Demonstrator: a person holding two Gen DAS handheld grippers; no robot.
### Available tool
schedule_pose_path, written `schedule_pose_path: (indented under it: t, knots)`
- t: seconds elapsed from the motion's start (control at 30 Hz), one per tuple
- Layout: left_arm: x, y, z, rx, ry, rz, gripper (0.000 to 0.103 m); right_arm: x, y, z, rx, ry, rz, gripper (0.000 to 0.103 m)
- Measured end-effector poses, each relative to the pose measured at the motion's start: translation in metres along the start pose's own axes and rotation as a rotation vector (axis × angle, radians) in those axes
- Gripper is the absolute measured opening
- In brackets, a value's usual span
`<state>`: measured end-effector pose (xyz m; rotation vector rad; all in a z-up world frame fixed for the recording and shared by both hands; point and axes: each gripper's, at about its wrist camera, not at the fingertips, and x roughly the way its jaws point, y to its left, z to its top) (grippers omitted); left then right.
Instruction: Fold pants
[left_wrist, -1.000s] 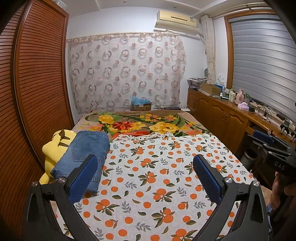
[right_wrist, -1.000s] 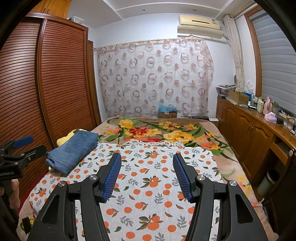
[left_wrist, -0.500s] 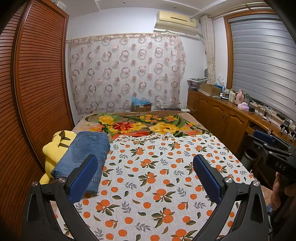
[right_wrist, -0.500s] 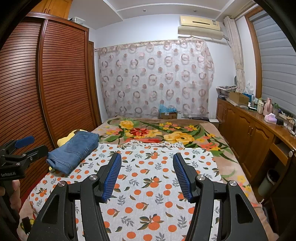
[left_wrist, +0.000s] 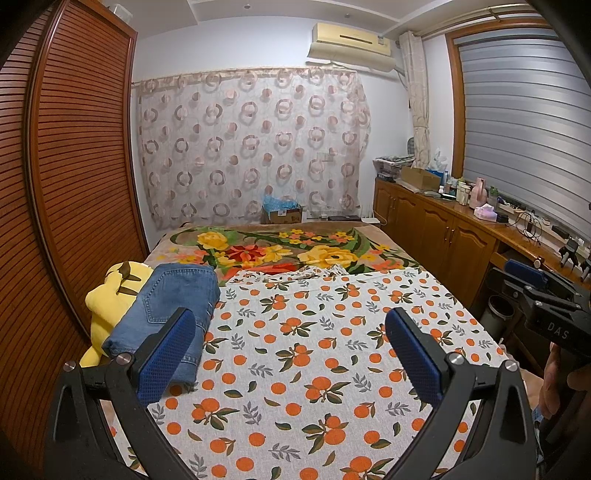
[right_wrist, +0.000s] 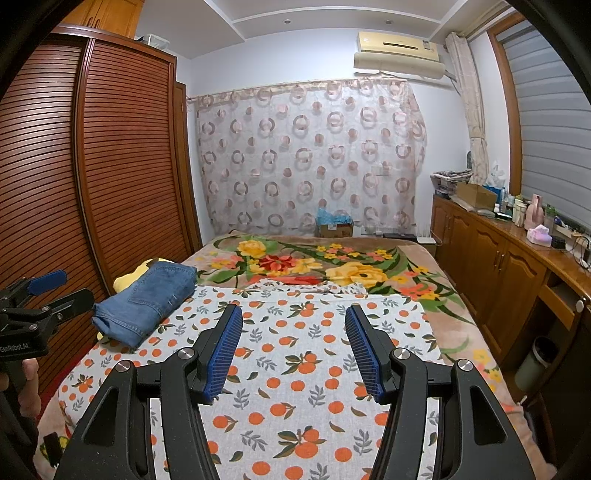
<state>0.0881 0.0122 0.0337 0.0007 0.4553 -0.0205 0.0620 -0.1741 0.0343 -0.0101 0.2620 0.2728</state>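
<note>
Bed fills the lower half of both views; orange-print sheet covers its near part, floral blanket the far part. Slatted wardrobe runs along the bed's left edge, wooden cabinets along the right. Folded jeans lie at the sheet's left edge, partly on a yellow plush toy against the wardrobe.

Left gripper hangs above the sheet, jaws spread wide, nothing between them; the jeans sit just beyond its left finger. Right gripper, jaws also apart and empty, is well right of the jeans. Sheet centre and right side lie flat.

Versus 1.0 s ago: both views essentially unchanged; jeans unmoved, jaws at the same spread.
</note>
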Motion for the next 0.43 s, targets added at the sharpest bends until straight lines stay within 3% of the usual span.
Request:
schedule_pose_path:
  t: [0.43]
  knots:
    - [0.0003, 0.0009, -0.0009, 0.0, -0.001, 0.0, 0.103, -0.0001, -0.0008, 0.0006, 0.0, -0.002, 0.0, 0.06]
